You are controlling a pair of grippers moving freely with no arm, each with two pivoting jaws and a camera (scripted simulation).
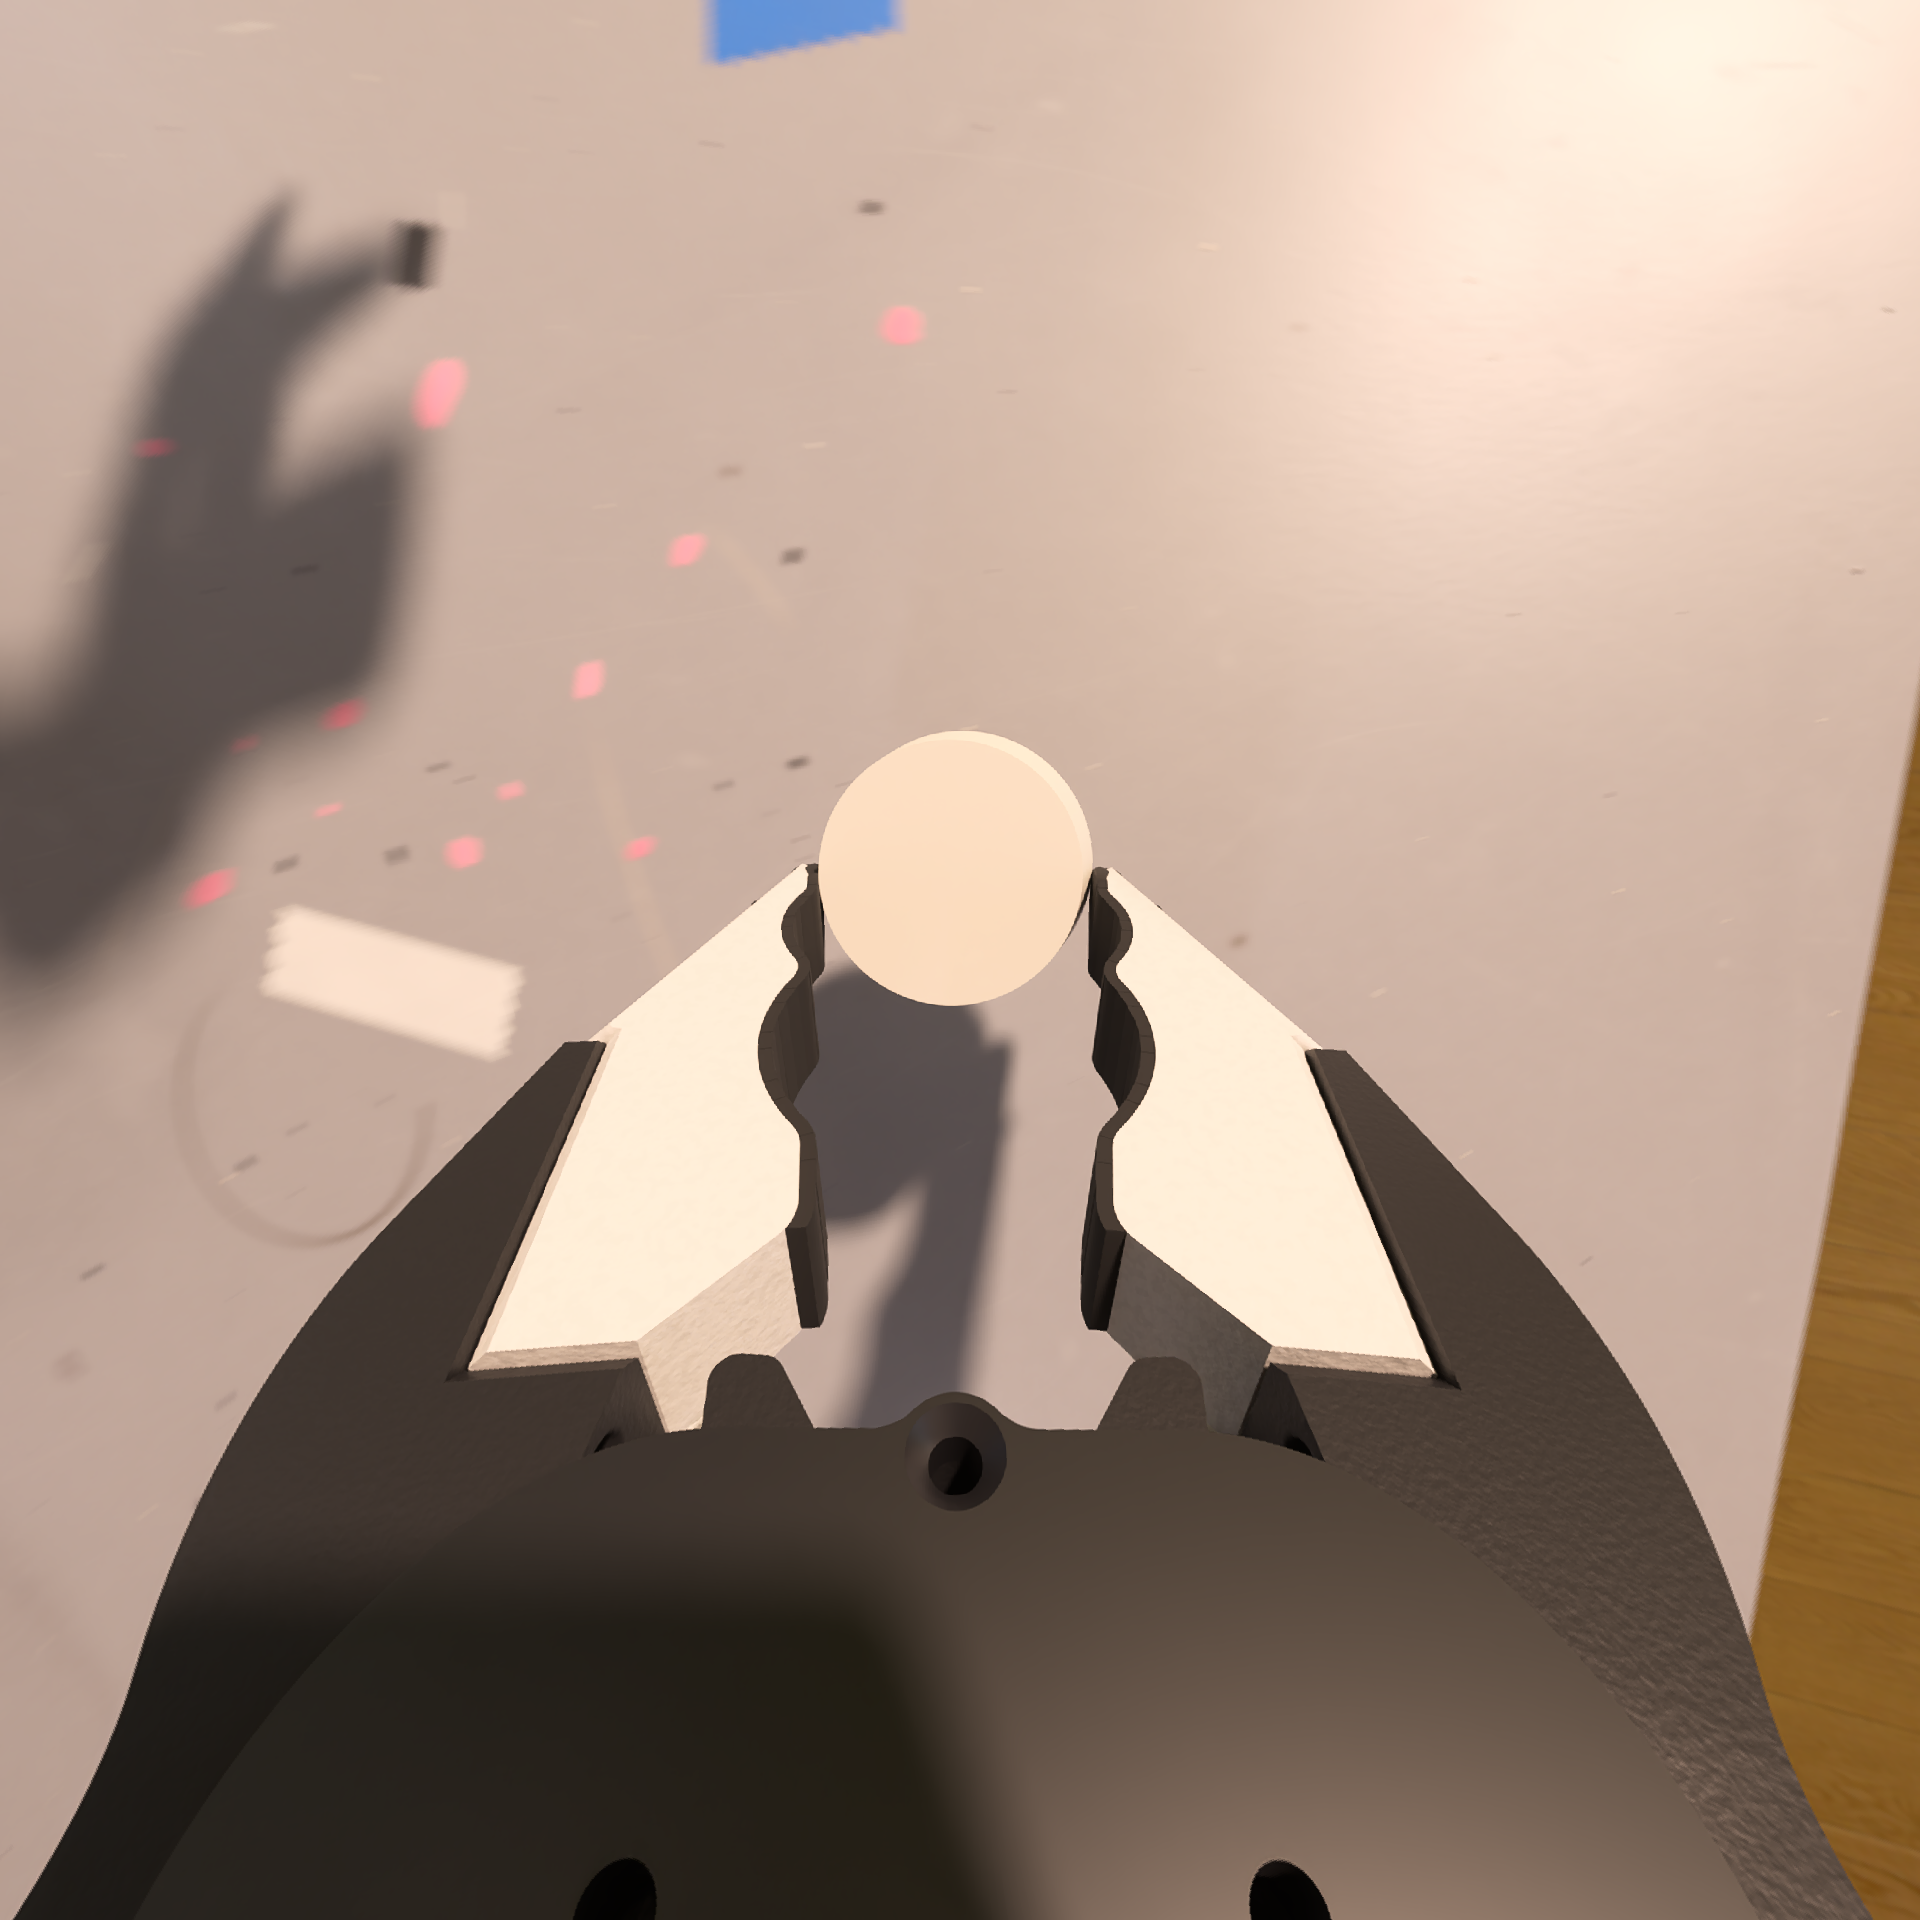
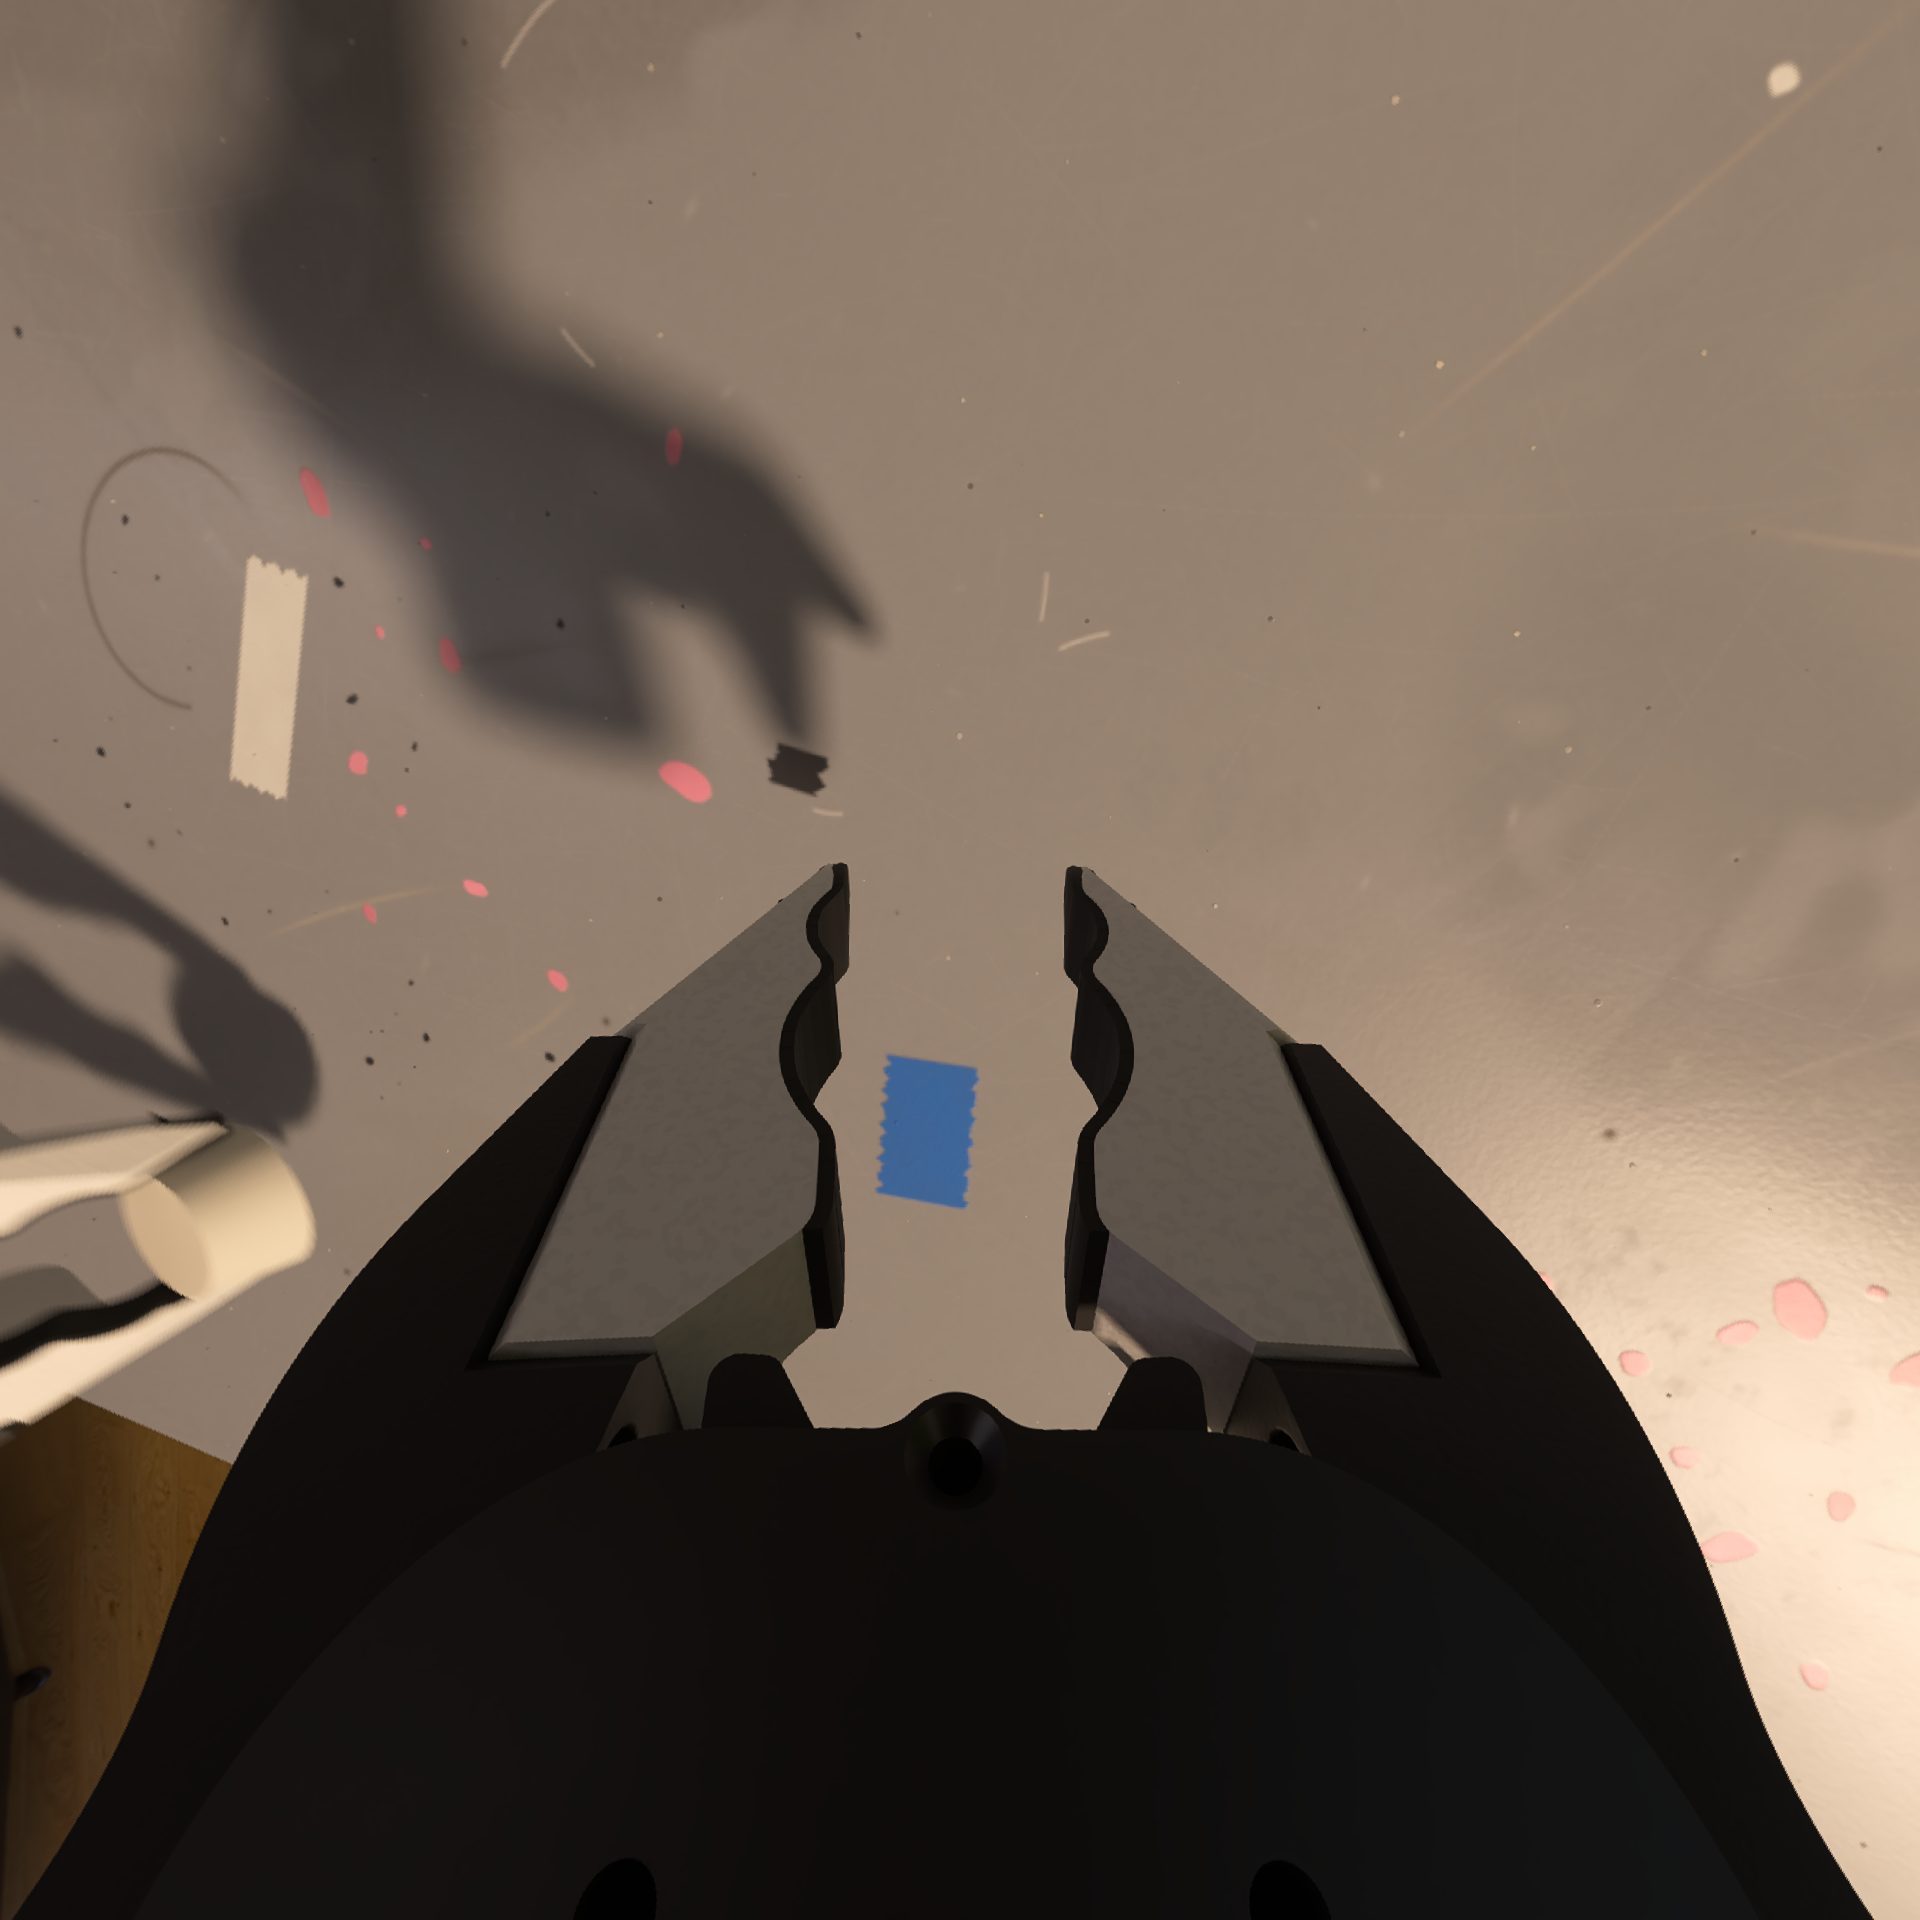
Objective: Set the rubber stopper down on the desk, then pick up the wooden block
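My left gripper (image 1: 954,883) is shut on a cream rubber stopper (image 1: 954,868), held by its sides at the fingertips above the desk (image 1: 1351,520); its round end faces the camera. The stopper's shadow falls on the desk below. In the right wrist view the stopper (image 2: 223,1210) shows at the far left as a short cylinder between the left gripper's white fingers (image 2: 83,1174). My right gripper (image 2: 956,883) is open and empty, above the desk (image 2: 1351,520). No wooden block shows in either view.
A blue tape patch (image 2: 927,1130) lies on the desk between my right fingers and shows at the top of the left wrist view (image 1: 800,26). White tape (image 1: 390,982), black tape (image 2: 798,769) and pink spots mark the desk. The desk edge and wooden floor (image 1: 1849,1195) lie right.
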